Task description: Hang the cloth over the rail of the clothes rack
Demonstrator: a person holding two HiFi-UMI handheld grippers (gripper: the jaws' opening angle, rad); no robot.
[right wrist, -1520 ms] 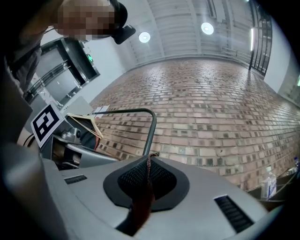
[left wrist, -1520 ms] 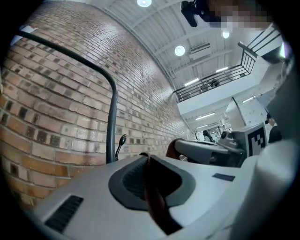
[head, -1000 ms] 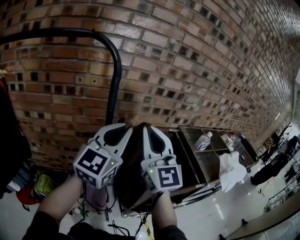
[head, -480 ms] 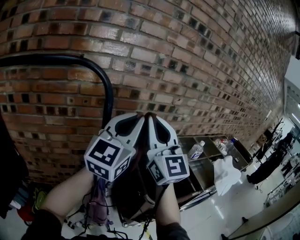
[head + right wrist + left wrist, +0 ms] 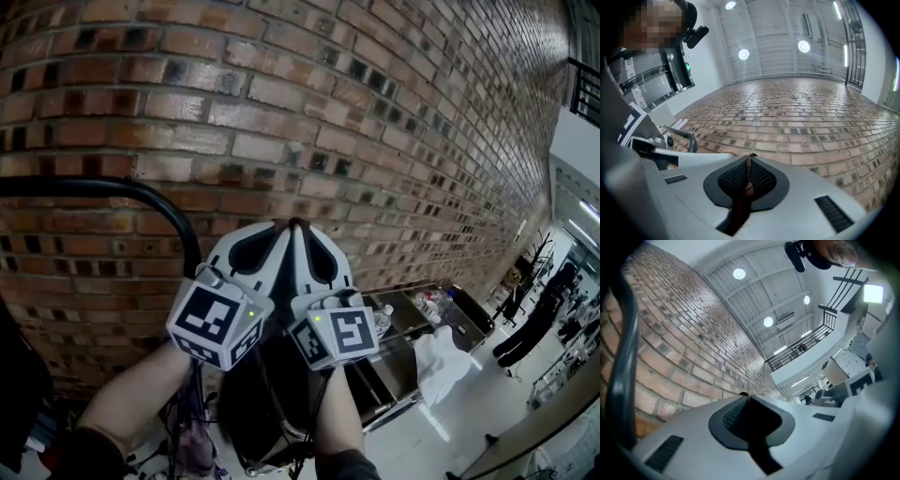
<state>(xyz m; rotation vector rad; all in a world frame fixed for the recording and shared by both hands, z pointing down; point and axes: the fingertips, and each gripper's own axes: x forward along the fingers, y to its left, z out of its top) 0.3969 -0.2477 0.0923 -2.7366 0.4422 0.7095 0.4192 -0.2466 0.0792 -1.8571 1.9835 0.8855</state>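
The left hand-held gripper and right hand-held gripper are pinched tight side by side on the dark cloth, which hangs below them in mid-air. The rack's rail curves at their left, with no cloth over it yet — lifted, but the draping seems left to do.

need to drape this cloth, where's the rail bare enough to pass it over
The black rail is bare from the head view's left edge to its bend. Crowded just right of that bend: the left gripper and right gripper, side by side, both shut on the dark cloth.
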